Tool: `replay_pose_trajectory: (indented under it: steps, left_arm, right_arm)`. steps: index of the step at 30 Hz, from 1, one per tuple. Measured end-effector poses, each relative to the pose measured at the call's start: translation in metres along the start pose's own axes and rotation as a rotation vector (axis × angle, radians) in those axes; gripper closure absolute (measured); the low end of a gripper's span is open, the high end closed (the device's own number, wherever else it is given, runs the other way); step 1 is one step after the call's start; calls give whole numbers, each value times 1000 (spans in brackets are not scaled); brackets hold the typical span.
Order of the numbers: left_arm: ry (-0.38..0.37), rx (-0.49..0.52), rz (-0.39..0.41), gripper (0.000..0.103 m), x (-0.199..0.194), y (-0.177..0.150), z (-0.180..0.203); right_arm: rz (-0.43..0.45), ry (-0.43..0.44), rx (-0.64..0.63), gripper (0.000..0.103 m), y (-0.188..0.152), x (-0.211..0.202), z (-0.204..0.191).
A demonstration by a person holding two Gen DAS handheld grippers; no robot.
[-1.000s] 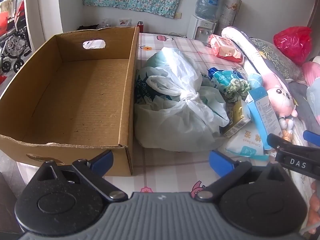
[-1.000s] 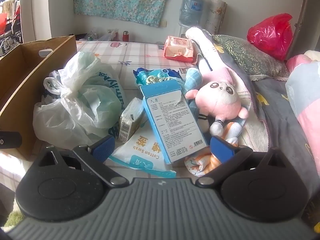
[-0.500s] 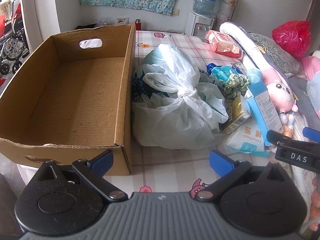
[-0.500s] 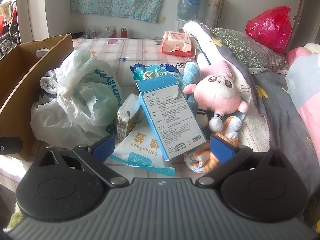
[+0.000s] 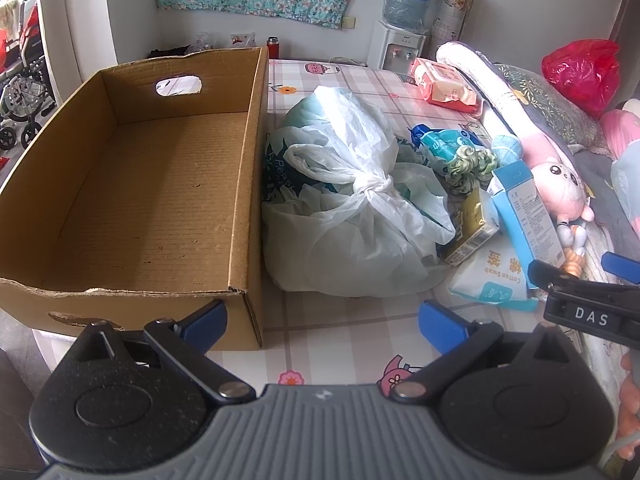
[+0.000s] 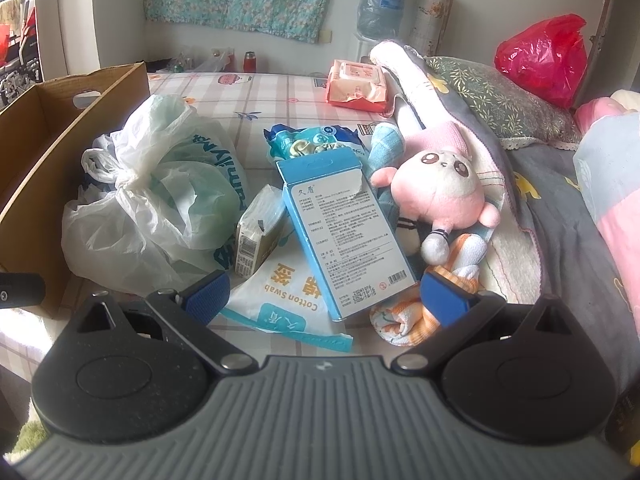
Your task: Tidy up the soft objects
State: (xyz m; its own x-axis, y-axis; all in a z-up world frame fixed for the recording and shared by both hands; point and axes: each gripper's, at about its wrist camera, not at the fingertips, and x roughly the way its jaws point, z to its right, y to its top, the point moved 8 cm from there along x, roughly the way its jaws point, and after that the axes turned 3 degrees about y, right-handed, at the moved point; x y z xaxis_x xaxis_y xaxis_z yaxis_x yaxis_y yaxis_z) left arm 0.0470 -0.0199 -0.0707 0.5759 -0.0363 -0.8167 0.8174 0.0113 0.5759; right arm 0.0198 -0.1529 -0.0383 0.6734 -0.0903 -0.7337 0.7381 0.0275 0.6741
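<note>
Nothing is sorted yet: your cardboard box (image 5: 152, 184) at 10 o'clock sits empty, both the left gripper (image 5: 322, 316) and right gripper (image 6: 326, 294) gape unloaded, and the knotted plastic bag (image 5: 352, 216) and pink plush toy (image 6: 444, 196) at 1 o'clock await.

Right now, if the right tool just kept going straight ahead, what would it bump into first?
Most likely the blue box, which lies straight ahead between the open right tool's fingers, resting on the Cotton Swab pack. Depth is hard to judge.

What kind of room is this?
Most likely a bedroom at home: a pink plush toy and a floral pillow lie on a bed's checked sheet, with a water dispenser behind.
</note>
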Motion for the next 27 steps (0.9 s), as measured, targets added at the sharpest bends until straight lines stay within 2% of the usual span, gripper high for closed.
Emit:
replay_pose_trajectory:
  steps: [27]
  left_arm:
    - [3,-9,-5,0,0,-2,-4]
  right_arm:
    - [-10,13,3,1,-2,2,-1]
